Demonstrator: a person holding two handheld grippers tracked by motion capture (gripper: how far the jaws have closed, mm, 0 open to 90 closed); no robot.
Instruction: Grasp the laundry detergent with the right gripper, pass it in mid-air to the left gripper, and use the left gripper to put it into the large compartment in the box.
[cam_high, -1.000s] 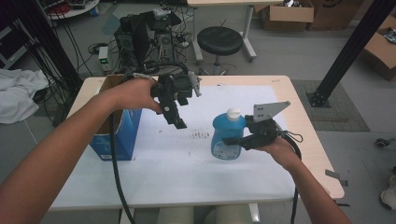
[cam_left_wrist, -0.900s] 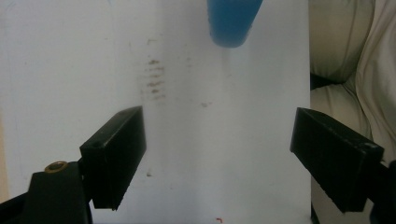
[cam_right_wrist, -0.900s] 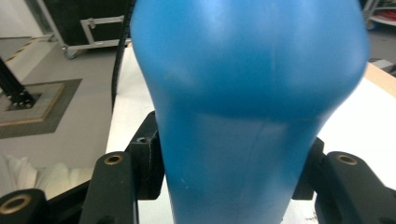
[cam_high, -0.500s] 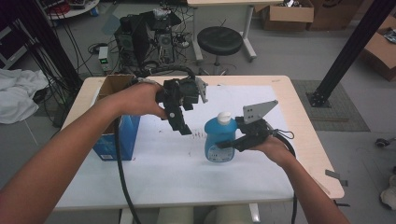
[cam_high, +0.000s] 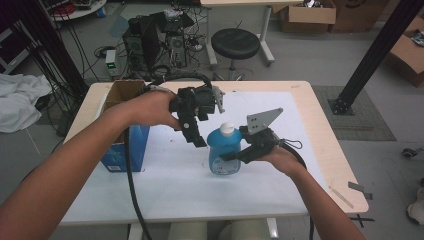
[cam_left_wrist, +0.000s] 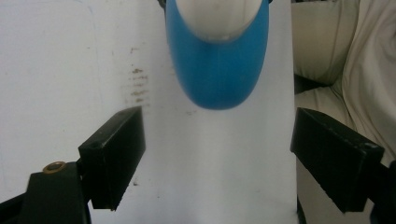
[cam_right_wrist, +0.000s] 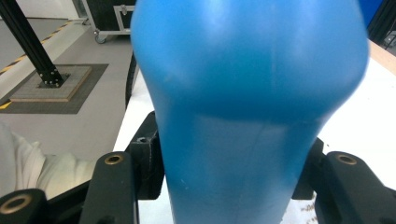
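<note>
A blue bottle (cam_high: 224, 155) with a white cap (cam_high: 227, 129) stands upright on the white mat, and my right gripper (cam_high: 227, 158) is shut on its lower body from the right. In the right gripper view the bottle (cam_right_wrist: 247, 93) sits wedged between both black fingers (cam_right_wrist: 147, 163). My left gripper (cam_high: 196, 139) hangs above the table just left of the bottle, pointing down, open. In the left gripper view the bottle (cam_left_wrist: 217, 70) and cap (cam_left_wrist: 217, 16) lie ahead of the gripper (cam_left_wrist: 217, 158), beyond its wide-apart fingers (cam_left_wrist: 114, 156), with nothing between them.
A blue and brown cardboard box (cam_high: 122, 135) stands open at the table's left edge. The white mat (cam_high: 165, 185) covers most of the wooden table (cam_high: 327, 145). A small grey tool (cam_high: 358, 187) lies at the right front corner. A stool (cam_high: 235, 44) and computer gear stand behind.
My right gripper has slid the bottle leftward across the mat, closer to the left gripper. The left gripper has stayed nearly in place above the table.
</note>
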